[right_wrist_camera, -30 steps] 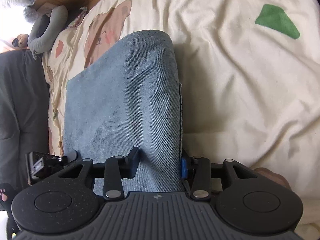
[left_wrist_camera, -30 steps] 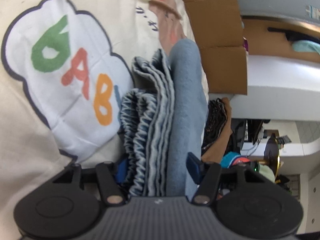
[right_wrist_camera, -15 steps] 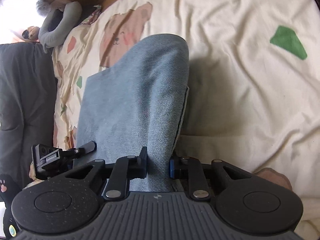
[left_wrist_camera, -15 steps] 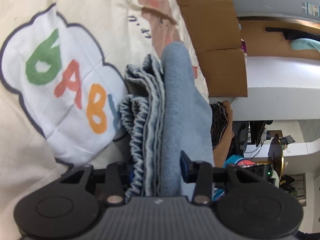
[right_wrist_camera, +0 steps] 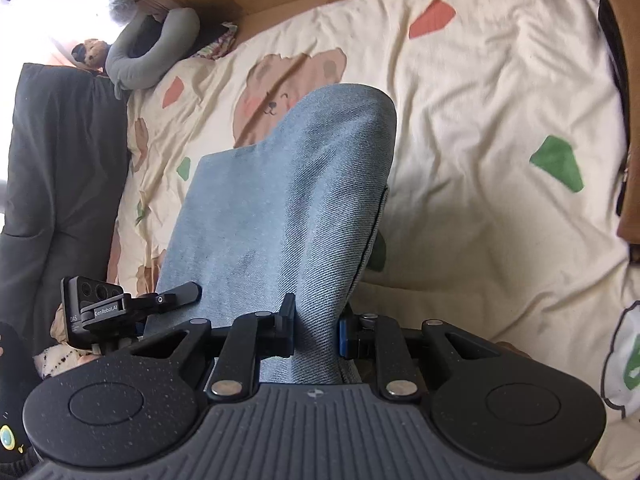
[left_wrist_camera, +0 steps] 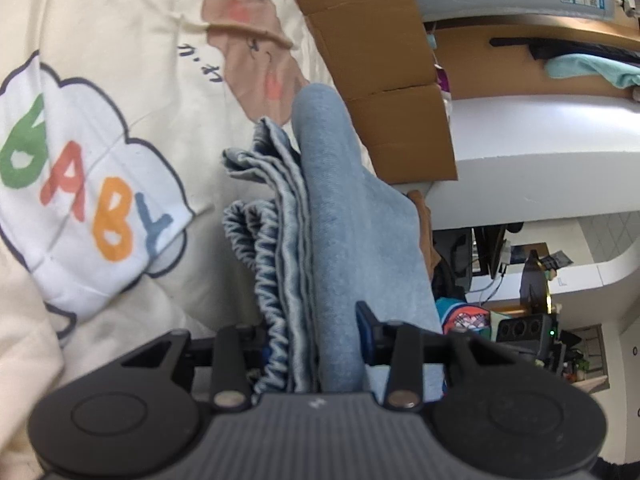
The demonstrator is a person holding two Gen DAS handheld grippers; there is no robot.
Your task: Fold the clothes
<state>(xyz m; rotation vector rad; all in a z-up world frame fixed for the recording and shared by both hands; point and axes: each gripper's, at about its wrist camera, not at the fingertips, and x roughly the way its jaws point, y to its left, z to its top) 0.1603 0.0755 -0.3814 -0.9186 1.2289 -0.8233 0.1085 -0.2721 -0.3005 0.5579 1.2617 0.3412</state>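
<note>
A folded light-blue denim garment (left_wrist_camera: 340,240) with a ruffled elastic waistband (left_wrist_camera: 268,280) hangs lifted above the cream bed cover (left_wrist_camera: 140,20). My left gripper (left_wrist_camera: 312,340) is shut on its thick stacked end; the blue pad of its right finger (left_wrist_camera: 366,332) presses the cloth, and the left finger is partly hidden by the waistband. In the right wrist view the same denim (right_wrist_camera: 288,200) runs away from me. My right gripper (right_wrist_camera: 316,330) is shut on its rolled edge, with both pads squeezing the fold.
The cover carries a bear print (right_wrist_camera: 288,92) and a white BABY cloud (left_wrist_camera: 80,184). Cardboard boxes (left_wrist_camera: 380,60) line the bed's far side. A grey neck pillow (right_wrist_camera: 152,52) and a dark cloth (right_wrist_camera: 60,180) lie at the left. A black device (right_wrist_camera: 96,308) sits beside the denim.
Both grippers' jaws narrowed onto the denim. Both hands rose, and the garment came up off the bed cover with them.
</note>
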